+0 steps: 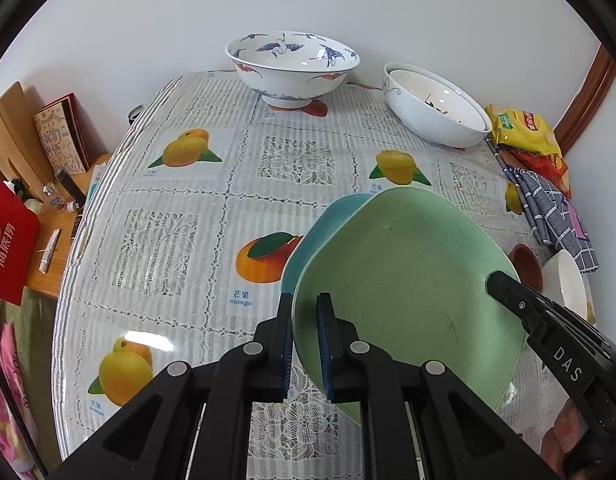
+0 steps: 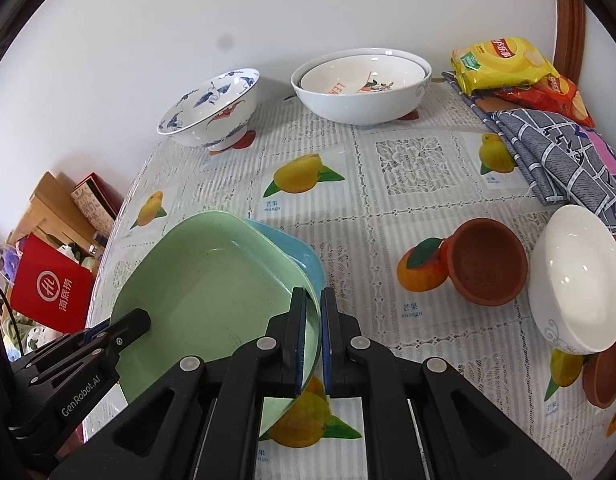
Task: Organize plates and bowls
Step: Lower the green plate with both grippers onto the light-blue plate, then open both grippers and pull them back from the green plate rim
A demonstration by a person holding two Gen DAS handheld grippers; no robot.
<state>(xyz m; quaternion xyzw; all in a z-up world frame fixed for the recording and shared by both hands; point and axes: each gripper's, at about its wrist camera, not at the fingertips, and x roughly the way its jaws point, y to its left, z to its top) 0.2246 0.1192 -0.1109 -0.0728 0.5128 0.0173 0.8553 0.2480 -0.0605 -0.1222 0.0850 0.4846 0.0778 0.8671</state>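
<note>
Surface (image 1: 180, 216): round, under a lace-pattern cover printed with mangoes, pushed against a white wall.

Green plate (image 1: 404, 280): squarish, speckled, the largest piece near me. I hold it tilted above the surface, between both hands. A blue plate (image 1: 324, 224) of the same shape sits directly under it, nested; only its far edge shows.

My left tongs (image 1: 306, 344) are clamped on the green plate's left rim, one finger on either side of the edge. My right tongs (image 2: 314, 340) are clamped on the opposite rim, pinching the green and blue edges together.

White bowl pair (image 2: 360, 96): a smaller bowl nested inside a larger one, at the far edge near the wall. Crane-pattern bowl (image 1: 290, 68): blue and red decoration, footed, standing upright just beside the pair, also at the far edge.

Plain white bowl (image 2: 576, 280): to my right, tipped on its side, leaning against a terracotta bowl (image 2: 488, 268) that is also tilted. A second terracotta piece (image 2: 606, 372) lies just under the white bowl's rim.

Checked cloth (image 2: 556, 152): folded at the right edge. Snack bags (image 2: 504, 64), yellow over red, lie beyond it.
</note>
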